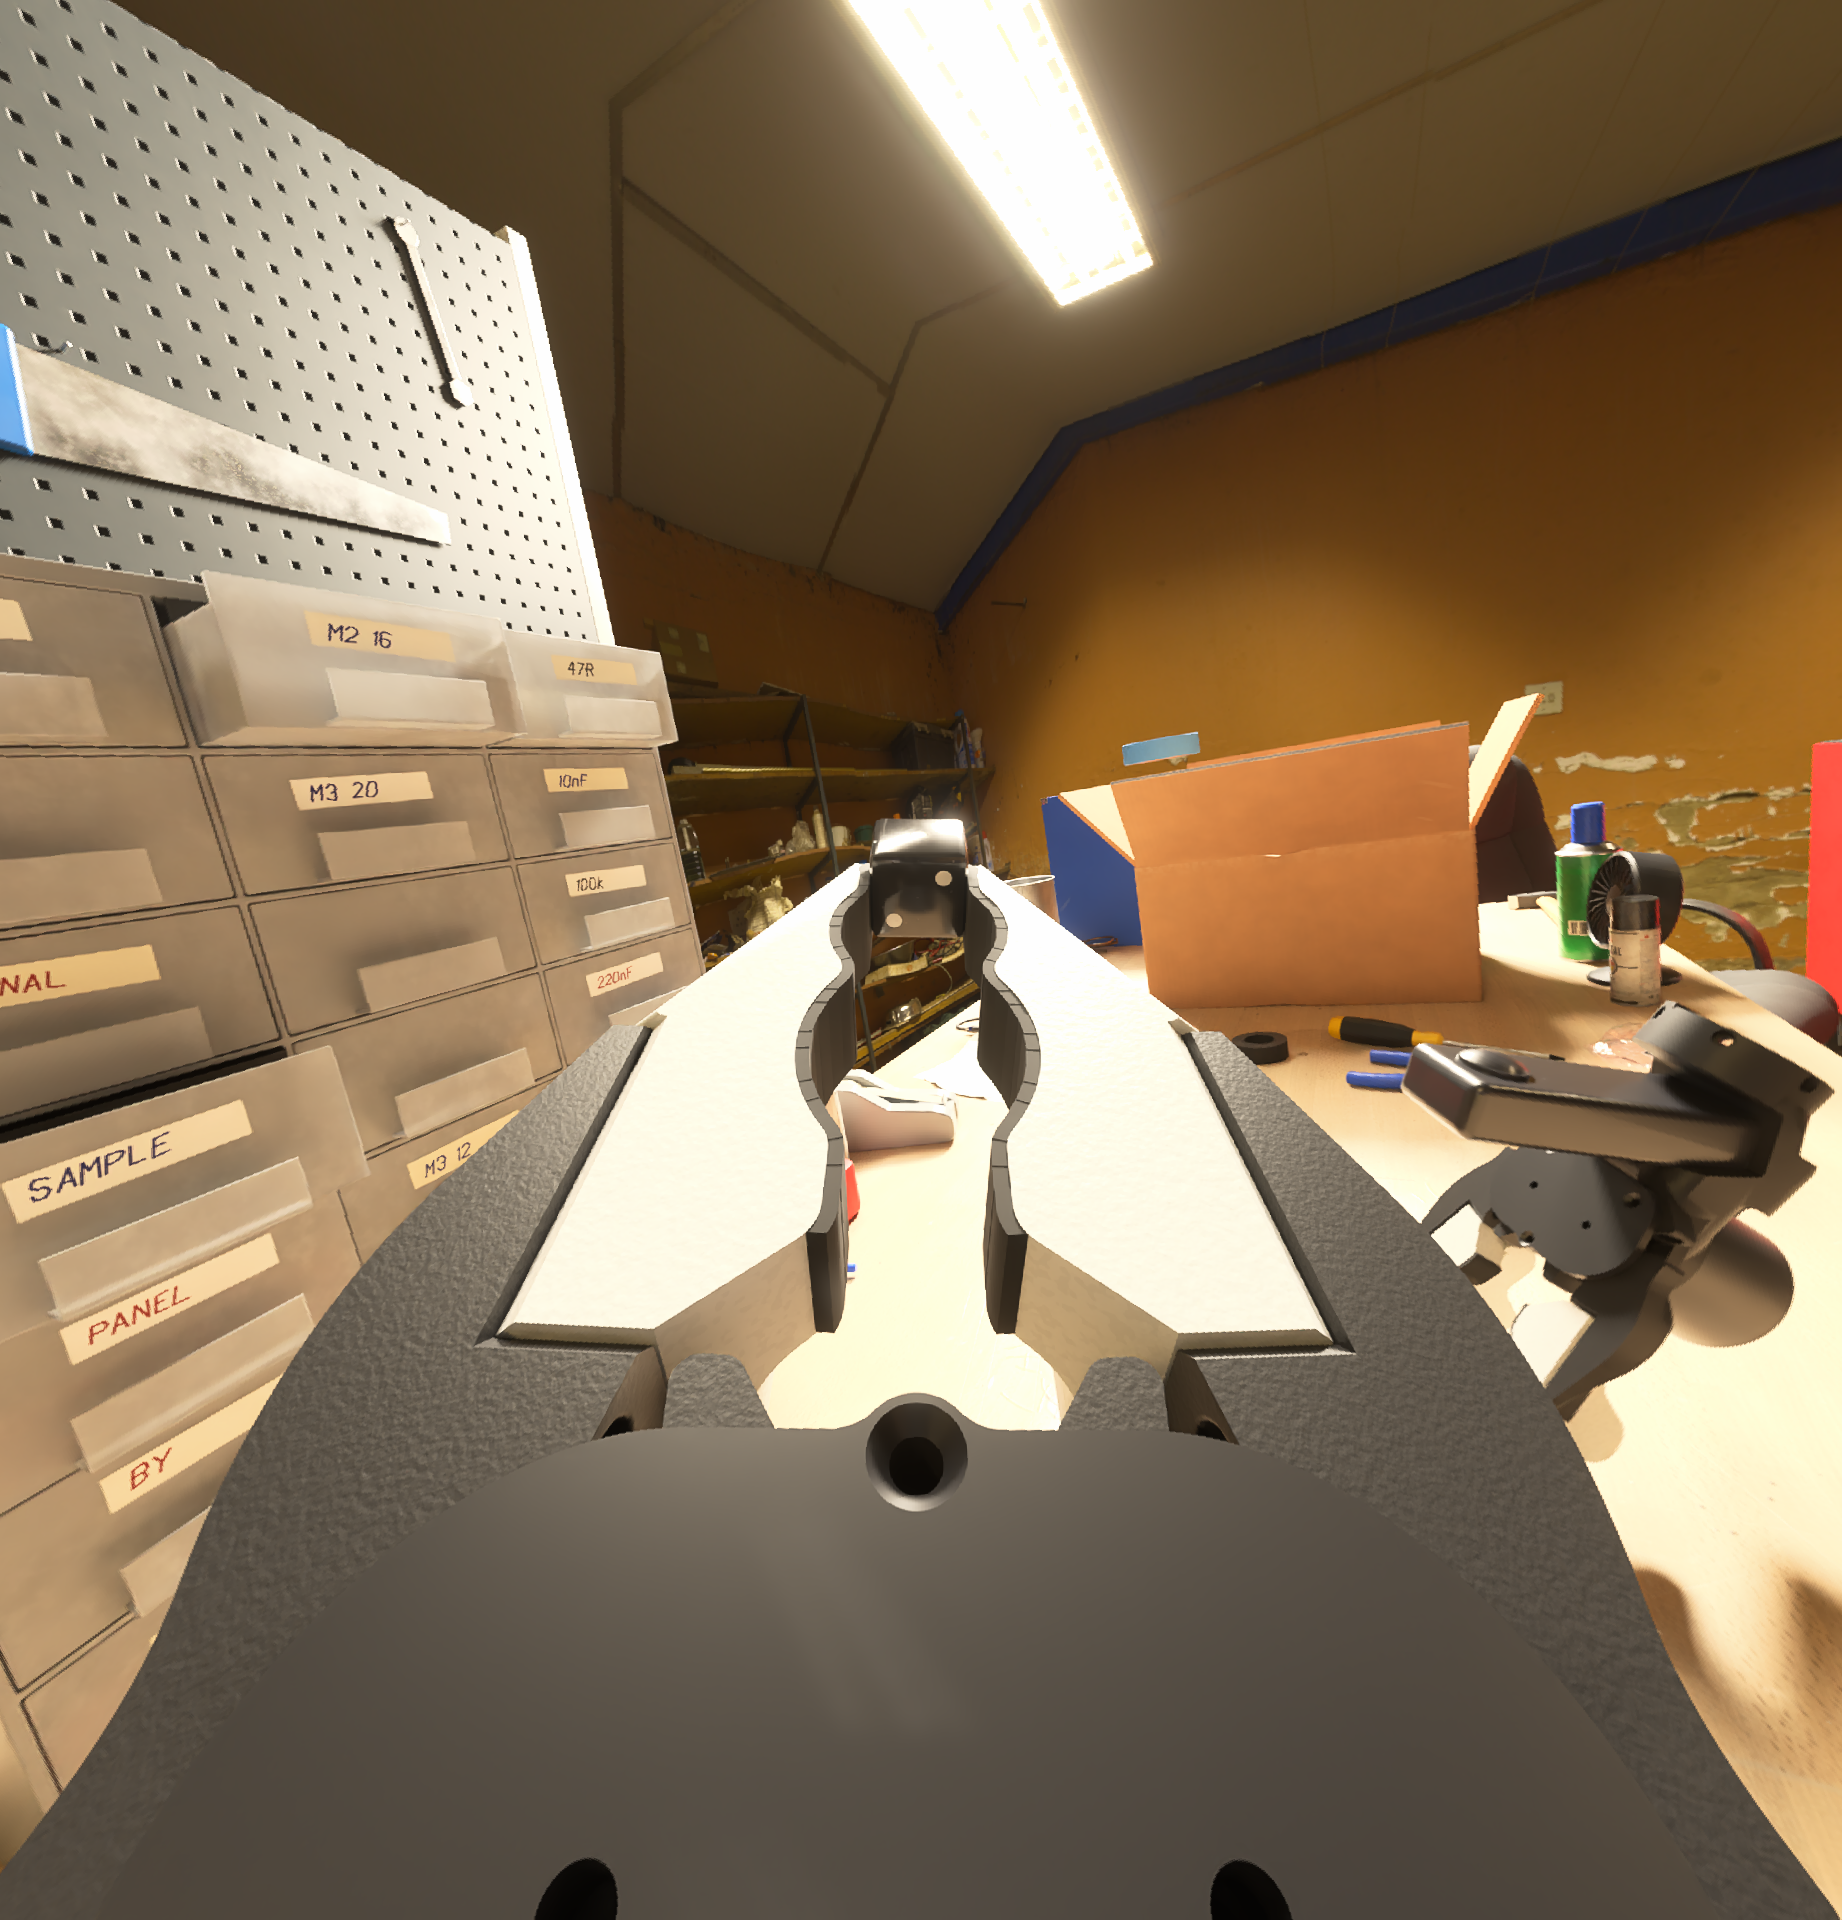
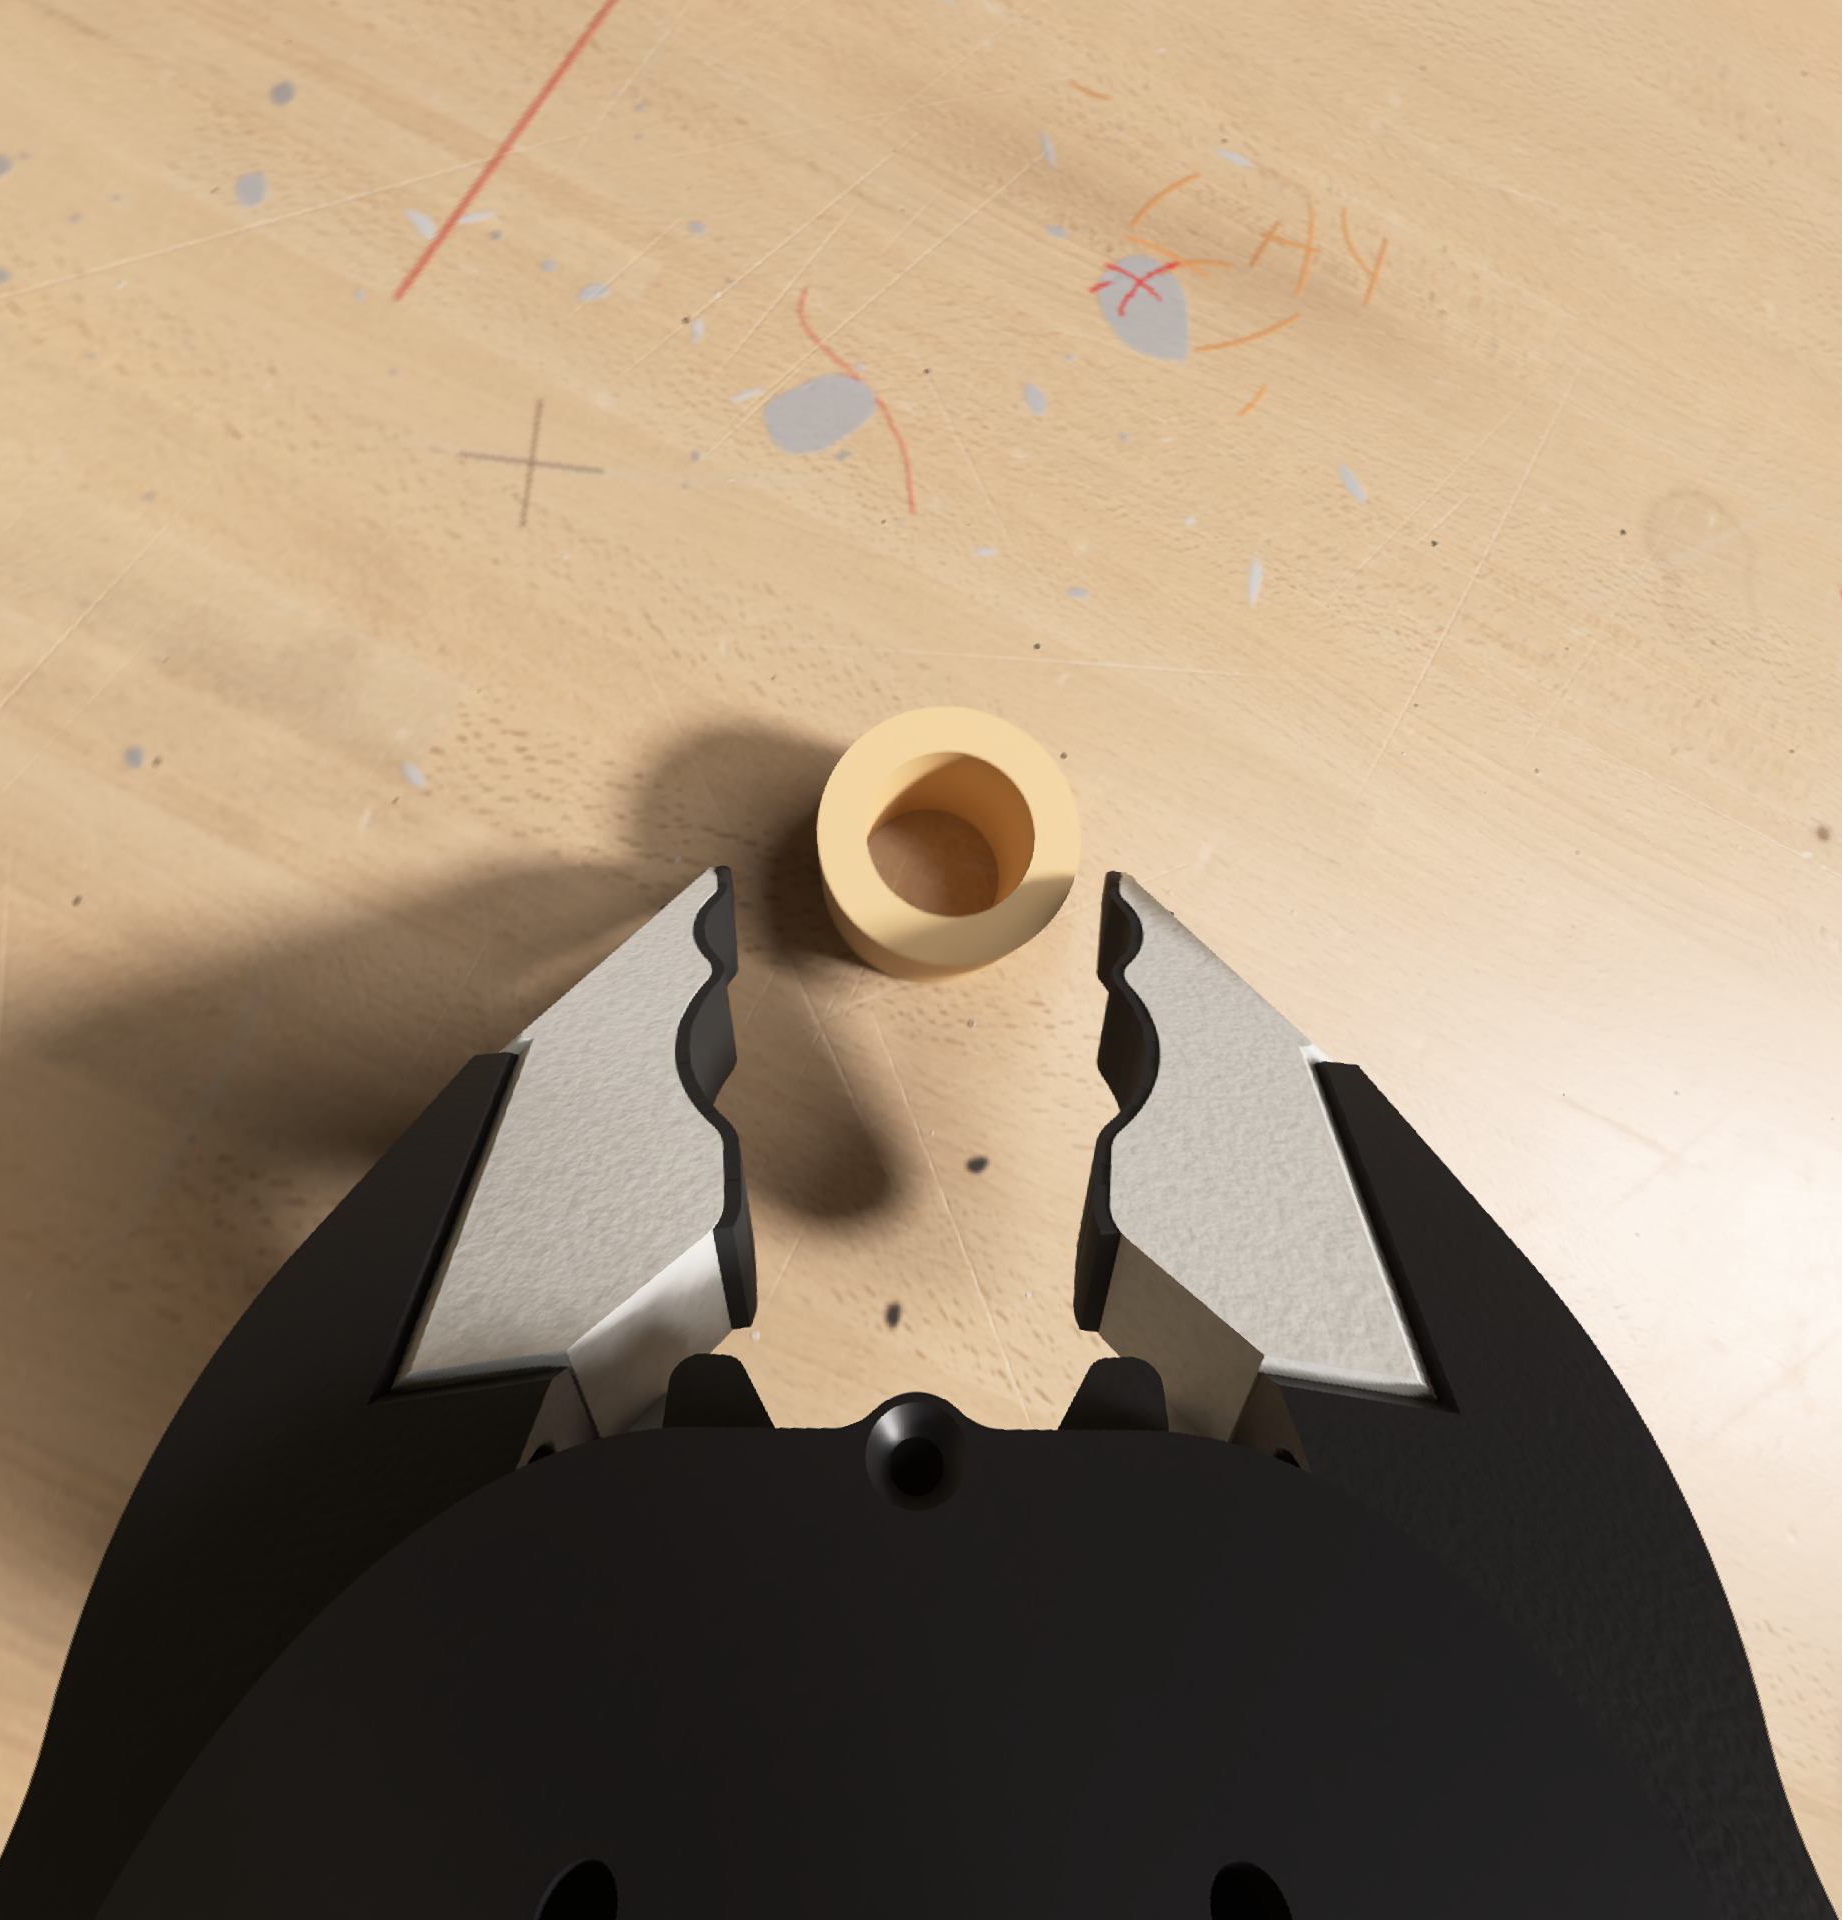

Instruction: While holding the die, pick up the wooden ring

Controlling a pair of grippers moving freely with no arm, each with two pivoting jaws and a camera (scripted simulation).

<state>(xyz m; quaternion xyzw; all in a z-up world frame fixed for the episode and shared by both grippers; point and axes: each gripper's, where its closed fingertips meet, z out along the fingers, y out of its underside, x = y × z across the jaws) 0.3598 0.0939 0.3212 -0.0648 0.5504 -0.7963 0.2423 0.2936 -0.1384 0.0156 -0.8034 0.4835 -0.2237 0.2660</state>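
While the left gripper (image 1: 917,883) pinches the dark die (image 1: 918,878) at its fingertips, held up off the worktop, the right gripper (image 2: 917,914) hangs open just short of the wooden ring (image 2: 946,840), which stands mid-worktop (image 2: 1416,727), no edge showing. Next, likely: descend, straddle ring, close.

A bright ceiling strip light (image 1: 1010,145) glares overhead; soft shadows fall left of the wooden ring (image 2: 946,842) (edges bend, wide-angle).
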